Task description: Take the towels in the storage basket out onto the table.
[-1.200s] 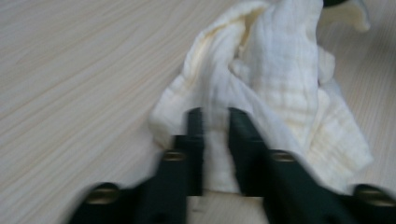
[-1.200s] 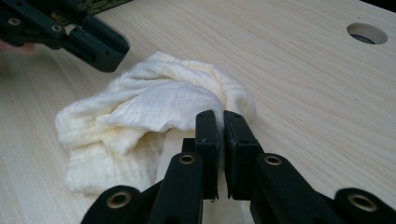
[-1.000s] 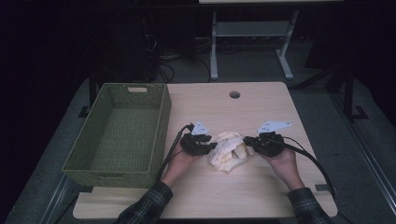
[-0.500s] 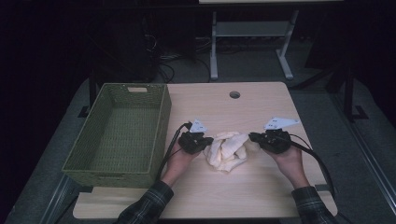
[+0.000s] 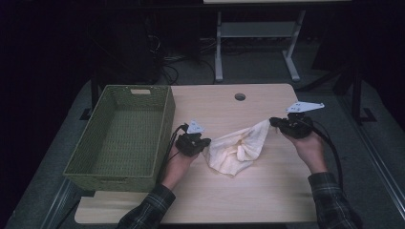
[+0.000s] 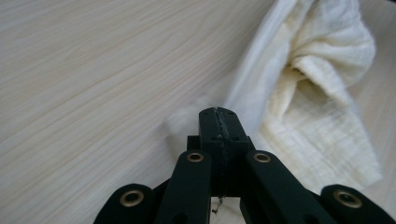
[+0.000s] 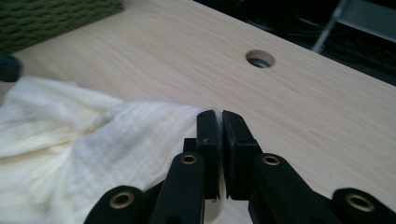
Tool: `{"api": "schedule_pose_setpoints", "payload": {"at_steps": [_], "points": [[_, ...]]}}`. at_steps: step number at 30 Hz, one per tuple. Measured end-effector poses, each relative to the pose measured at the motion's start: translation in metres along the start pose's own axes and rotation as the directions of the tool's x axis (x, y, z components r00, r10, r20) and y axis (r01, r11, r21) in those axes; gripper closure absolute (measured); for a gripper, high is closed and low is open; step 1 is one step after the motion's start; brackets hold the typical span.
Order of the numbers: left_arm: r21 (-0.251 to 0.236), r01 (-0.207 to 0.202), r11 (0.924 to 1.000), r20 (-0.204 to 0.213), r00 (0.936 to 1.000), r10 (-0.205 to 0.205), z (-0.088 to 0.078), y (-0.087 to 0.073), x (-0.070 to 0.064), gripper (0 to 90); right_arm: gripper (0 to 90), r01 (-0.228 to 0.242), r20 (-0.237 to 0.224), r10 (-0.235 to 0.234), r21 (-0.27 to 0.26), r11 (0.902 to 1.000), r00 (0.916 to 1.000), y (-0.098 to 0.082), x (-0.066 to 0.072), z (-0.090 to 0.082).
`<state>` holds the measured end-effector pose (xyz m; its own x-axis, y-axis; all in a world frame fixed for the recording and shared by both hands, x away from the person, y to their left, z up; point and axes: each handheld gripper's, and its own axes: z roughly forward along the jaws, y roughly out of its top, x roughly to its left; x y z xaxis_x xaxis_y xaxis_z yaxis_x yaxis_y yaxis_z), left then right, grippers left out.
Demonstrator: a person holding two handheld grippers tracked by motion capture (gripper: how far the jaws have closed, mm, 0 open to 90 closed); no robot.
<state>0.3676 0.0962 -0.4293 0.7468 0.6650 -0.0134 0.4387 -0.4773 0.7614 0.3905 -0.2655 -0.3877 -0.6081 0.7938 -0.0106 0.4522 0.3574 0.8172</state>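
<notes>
Right claw point(image 5: 276, 122) has swung out right and up since earlier frame, drawing cloth point(image 5: 239, 147) from heap into band; left claw point(image 5: 206, 141) just closed on near-left corner. Both clamp cloth; long axis runs left-right across worktop point(image 5: 267, 200), beside basket point(image 5: 119, 133)

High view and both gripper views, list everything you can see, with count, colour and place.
Crumpled cream cotton cloth: one, cream, mid-table, stretched between both grippers.
Woven green rectangular basket: one, green, left part of table.
Light wooden table: one, pale wood, round cable hole near far edge.
Grey metal stand: one, grey, on floor beyond table.
Left gripper: one, black, shut on cloth's left edge.
Right gripper: one, black, shut on cloth's right corner, raised.
Plaid sleeves: two, dark, bottom edge.
</notes>
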Motion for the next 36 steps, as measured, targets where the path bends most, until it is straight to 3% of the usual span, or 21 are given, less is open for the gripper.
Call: {"api": "schedule_pose_setpoints", "payload": {"at_steps": [2,5,7,10,13,15,17,22,29,36], "points": [[0.007,0.003,1.0000,-0.027,0.9996,-0.003,0.000,-0.002,0.002,90.0,85.8,0.001,0.036,-0.002,0.010,0.9999,0.9994,0.000,-0.006,0.007],[-0.012,0.038,0.9992,-0.036,0.9986,-0.039,0.000,-0.003,0.006,89.9,83.5,-0.056,0.016,0.056,0.010,0.9984,0.9983,-0.002,-0.016,0.017],[-0.017,0.035,0.9992,-0.026,0.9990,-0.035,0.000,-0.003,0.005,89.7,82.3,-0.059,0.013,0.058,0.011,0.9982,0.9982,-0.002,-0.017,0.020],[-0.007,0.024,0.9997,0.001,0.9997,-0.024,0.001,-0.003,0.002,89.6,73.3,-0.077,0.007,0.077,0.015,0.9970,0.9970,-0.002,-0.019,0.023],[-0.003,0.026,0.9997,0.028,0.9993,-0.025,0.002,-0.005,-0.001,83.9,64.5,-0.090,0.010,0.090,0.013,0.9959,0.9959,-0.002,-0.019,0.019],[-0.004,0.038,0.9993,0.053,0.9979,-0.038,0.002,-0.006,-0.005,79.4,61.7,-0.089,0.017,0.089,0.004,0.9961,0.9959,-0.002,-0.018,0.013],[0.002,0.026,0.9997,0.075,0.9968,-0.026,0.001,-0.006,-0.011,76.1,61.7,-0.096,0.001,0.096,-0.003,0.9954,0.9954,-0.004,-0.016,0.007],[0.007,-0.005,1.0000,0.136,0.9907,0.004,0.000,-0.008,-0.030,67.7,62.2,-0.080,-0.037,0.080,0.005,0.9968,0.9961,-0.014,-0.002,0.001],[0.007,-0.065,0.9978,0.214,0.9748,0.062,0.006,-0.005,-0.058,60.5,63.1,-0.071,-0.106,0.072,0.018,0.9974,0.9917,-0.035,0.024,0.003],[0.017,-0.108,0.9940,0.237,0.9661,0.101,0.021,-0.007,-0.075,56.0,64.3,-0.040,-0.169,0.046,0.037,0.9985,0.9845,-0.040,0.047,0.009]]}}
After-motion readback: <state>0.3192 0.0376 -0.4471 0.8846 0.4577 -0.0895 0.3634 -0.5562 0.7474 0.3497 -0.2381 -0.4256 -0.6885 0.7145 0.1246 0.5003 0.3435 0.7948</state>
